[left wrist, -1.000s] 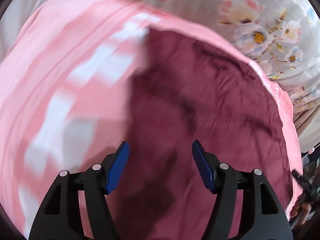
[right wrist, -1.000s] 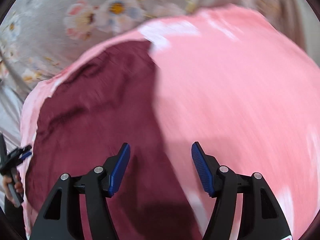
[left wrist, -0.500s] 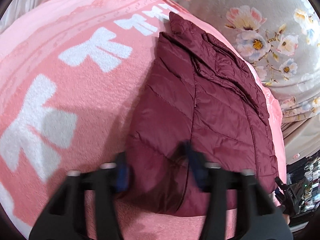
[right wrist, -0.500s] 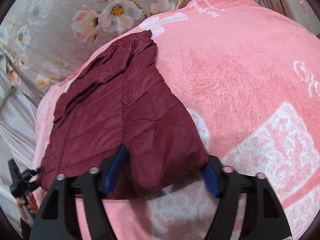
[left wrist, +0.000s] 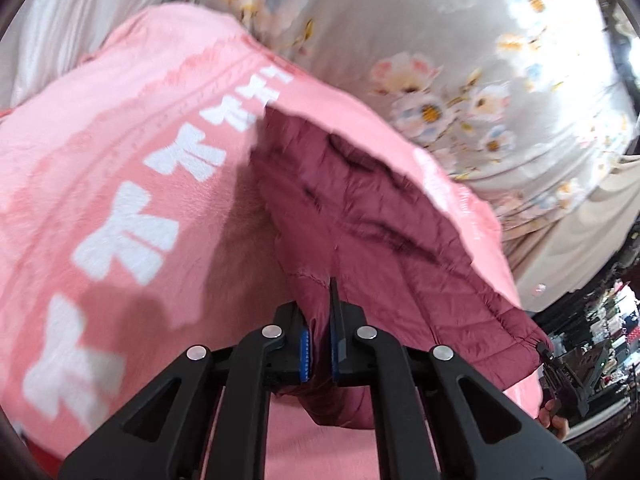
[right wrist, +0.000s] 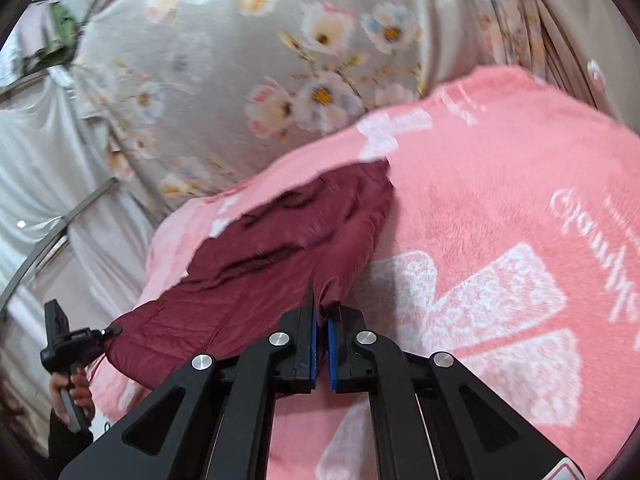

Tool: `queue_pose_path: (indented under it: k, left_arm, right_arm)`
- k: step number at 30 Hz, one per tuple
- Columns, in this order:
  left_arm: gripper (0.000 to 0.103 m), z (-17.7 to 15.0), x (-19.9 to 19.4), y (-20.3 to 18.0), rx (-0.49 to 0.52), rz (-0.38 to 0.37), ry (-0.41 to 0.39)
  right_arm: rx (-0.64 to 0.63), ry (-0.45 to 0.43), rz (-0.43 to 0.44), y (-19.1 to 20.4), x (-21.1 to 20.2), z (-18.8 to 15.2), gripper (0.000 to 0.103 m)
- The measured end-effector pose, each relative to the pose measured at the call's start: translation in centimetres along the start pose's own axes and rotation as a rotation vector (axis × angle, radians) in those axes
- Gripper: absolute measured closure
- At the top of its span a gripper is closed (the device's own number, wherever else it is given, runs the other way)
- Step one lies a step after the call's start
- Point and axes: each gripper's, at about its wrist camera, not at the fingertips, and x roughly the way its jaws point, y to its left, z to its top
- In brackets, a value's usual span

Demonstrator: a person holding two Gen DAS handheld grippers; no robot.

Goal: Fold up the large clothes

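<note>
A dark red quilted jacket lies on a pink blanket with white bows. My left gripper is shut on the jacket's near hem, with the fabric bunched between its blue pads. In the right wrist view the jacket stretches away to the left, and my right gripper is shut on its near hem at the right side. The right gripper also shows at the far right of the left wrist view, and the left gripper at the far left of the right wrist view. The hem is lifted off the blanket.
A grey curtain with flowers hangs behind the bed, also in the right wrist view. The pink blanket spreads wide to the right. A metal rail and white cloth stand at the left.
Both grippers dropped to the jacket's near hem and went from open to shut on it. The hem has risen off the blanket.
</note>
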Motion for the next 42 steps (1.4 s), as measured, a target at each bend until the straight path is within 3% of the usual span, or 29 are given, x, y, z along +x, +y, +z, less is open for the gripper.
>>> queue_pose_path:
  k: [7, 10, 12, 16, 22, 28, 33, 42]
  left_arm:
    - [0.098, -0.1, -10.5, -3.6, 0.050, -0.083, -0.202]
    - [0.098, 1.7, -12.0, -5.5, 0.092, -0.087, -0.266]
    - [0.098, 3.0, -11.3, -6.2, 0.092, -0.073, -0.272]
    - [0.098, 6.4, -7.2, -7.2, 0.113, 0.005, -0.252]
    - [0.098, 11.4, 4.2, -7.4, 0.163, 0.181, -0.162]
    - [0.098, 12.8, 17.0, -4.4, 0.178, 0.341, -0.003]
    - [0.097, 11.7, 22.8, -1.8, 0.185, 0.403, 0.081]
    - [0.093, 10.1, 25.7, -0.1, 0.174, 0.378, 0.079]
  right_arm:
    - [-0.135, -0.257, 0.082, 4.4, -11.6, 1.1, 0.099]
    - [-0.126, -0.348, 0.108, 5.6, -12.9, 3.0, 0.099]
    - [-0.101, -0.363, 0.116, 5.8, -12.1, 4.4, 0.099]
    - [-0.060, -0.345, 0.065, 5.5, -7.6, 7.8, 0.099]
    - [0.055, -0.225, -0.067, 2.6, 4.1, 12.9, 0.100]
    - [0.089, -0.107, -0.229, -0.7, 15.0, 13.5, 0.100]
    - [0.095, -0.022, -0.318, -3.0, 20.8, 12.1, 0.100]
    - [0.146, 0.083, -0.340, -6.1, 25.4, 9.4, 0.100]
